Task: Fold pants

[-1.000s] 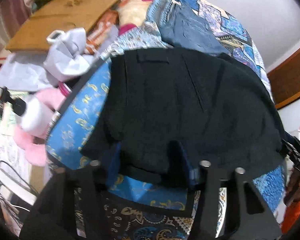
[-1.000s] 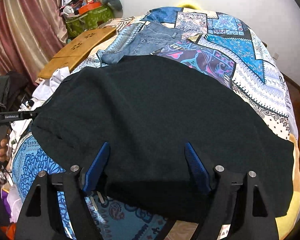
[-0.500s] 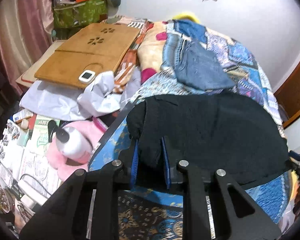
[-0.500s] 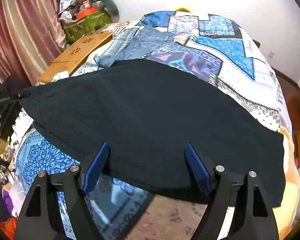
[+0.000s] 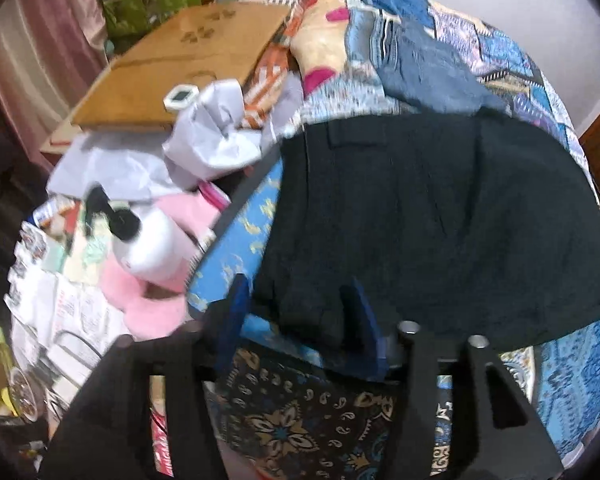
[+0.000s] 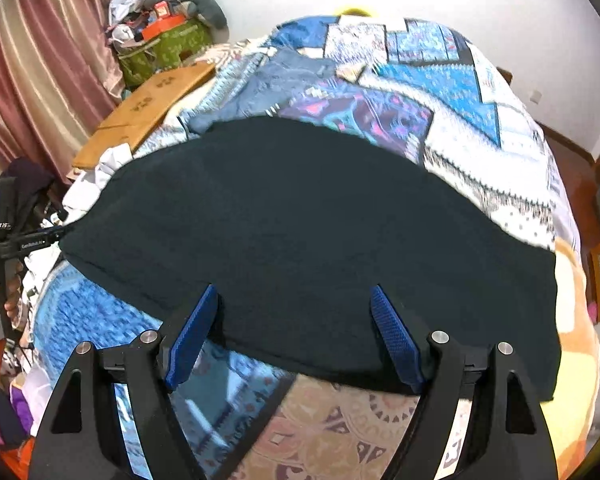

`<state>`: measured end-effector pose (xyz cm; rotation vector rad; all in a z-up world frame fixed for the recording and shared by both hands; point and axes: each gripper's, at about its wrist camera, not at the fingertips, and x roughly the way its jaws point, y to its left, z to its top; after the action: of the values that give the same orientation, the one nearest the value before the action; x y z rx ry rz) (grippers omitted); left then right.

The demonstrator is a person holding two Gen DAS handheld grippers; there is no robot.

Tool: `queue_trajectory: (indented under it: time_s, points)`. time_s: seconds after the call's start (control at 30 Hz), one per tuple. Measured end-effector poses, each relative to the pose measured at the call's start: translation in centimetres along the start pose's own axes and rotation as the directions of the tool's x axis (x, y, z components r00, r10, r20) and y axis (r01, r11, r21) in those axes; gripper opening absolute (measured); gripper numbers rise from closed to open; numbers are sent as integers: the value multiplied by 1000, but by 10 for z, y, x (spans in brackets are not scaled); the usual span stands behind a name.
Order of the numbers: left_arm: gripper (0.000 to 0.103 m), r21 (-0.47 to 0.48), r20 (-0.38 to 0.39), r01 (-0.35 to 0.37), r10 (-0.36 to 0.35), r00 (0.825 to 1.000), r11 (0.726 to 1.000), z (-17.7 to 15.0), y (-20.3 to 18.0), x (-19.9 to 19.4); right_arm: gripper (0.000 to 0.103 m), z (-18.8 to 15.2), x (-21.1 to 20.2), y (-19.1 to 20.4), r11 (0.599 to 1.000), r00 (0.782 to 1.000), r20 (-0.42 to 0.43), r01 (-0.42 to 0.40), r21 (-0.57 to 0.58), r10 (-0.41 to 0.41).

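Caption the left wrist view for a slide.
Left gripper opening around a bunched corner of the black fabric pants lying on the blue patterned bedspread.

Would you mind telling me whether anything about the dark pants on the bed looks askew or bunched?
Yes: the black pants lie mostly flat on the patterned bedspread, but the near corner is bunched between the opening left gripper fingers, not flat.
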<state>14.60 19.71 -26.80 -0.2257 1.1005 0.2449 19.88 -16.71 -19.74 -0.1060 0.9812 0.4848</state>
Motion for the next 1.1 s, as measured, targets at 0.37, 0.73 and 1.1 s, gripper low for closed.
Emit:
queue_trajectory:
  time_s: [0.37,0.73,1.1]
  points:
    - [79,62,134,22,-30,990,998,73,-10,-22,76,69,14,36,991,997,58,-41,-126,49]
    - [80,105,-7,29,-28,1000,994,113,-27,66,76,140,108,72,965,994,-65,-101,-242,88]
    - [95,22,-106,137,-134,985,990,107,-10,117,43,177,209,86,946,960,-269,-154,-286,75]
